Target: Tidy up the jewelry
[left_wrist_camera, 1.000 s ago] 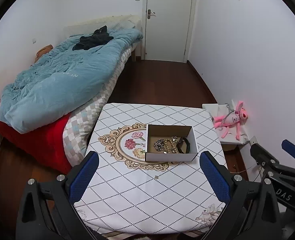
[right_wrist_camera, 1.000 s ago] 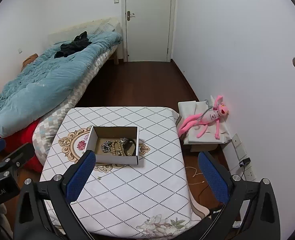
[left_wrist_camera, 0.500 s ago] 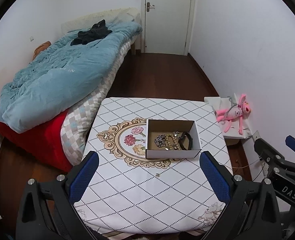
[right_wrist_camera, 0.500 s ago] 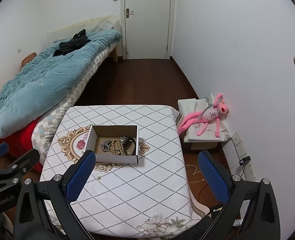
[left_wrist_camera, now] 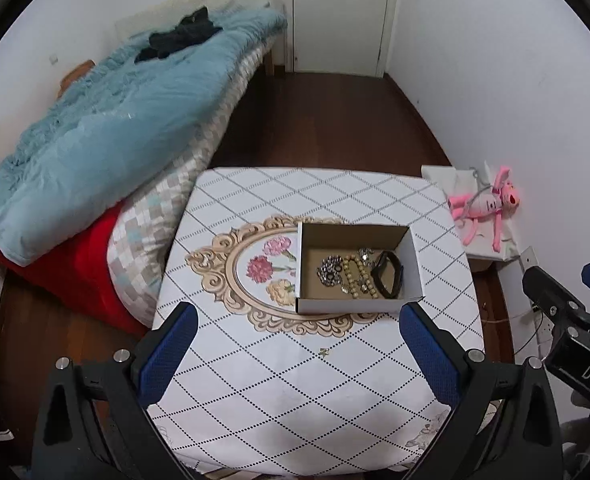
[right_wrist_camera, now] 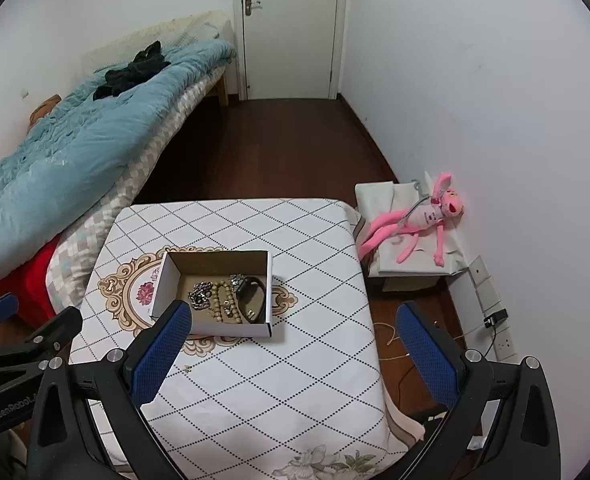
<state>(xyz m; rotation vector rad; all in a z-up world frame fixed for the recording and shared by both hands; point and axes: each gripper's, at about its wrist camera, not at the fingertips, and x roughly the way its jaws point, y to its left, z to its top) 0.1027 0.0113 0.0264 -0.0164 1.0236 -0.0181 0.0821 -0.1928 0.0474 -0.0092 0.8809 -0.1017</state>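
Box (left_wrist_camera: 357, 308): open card, mid-table (left_wrist_camera: 279, 392), on floral cloth. Contents, bunched at its right end: sparkly brooch (left_wrist_camera: 329, 271), bead strand (left_wrist_camera: 355, 278), black band (left_wrist_camera: 389, 274). Stray item: small earring (left_wrist_camera: 324, 352) loose on cloth just in front of box, prob. next to go in. L gripper (left_wrist_camera: 295, 356) and R gripper (right_wrist_camera: 291, 354): both spread wide, empty, held high above near table edge, likely for an overview before reaching down.

Table (left_wrist_camera: 255, 380) wearing a white diamond-check cloth, an open cardboard box (left_wrist_camera: 357, 306) sitting on it, a tiny trinket (left_wrist_camera: 324, 353) lying near the box
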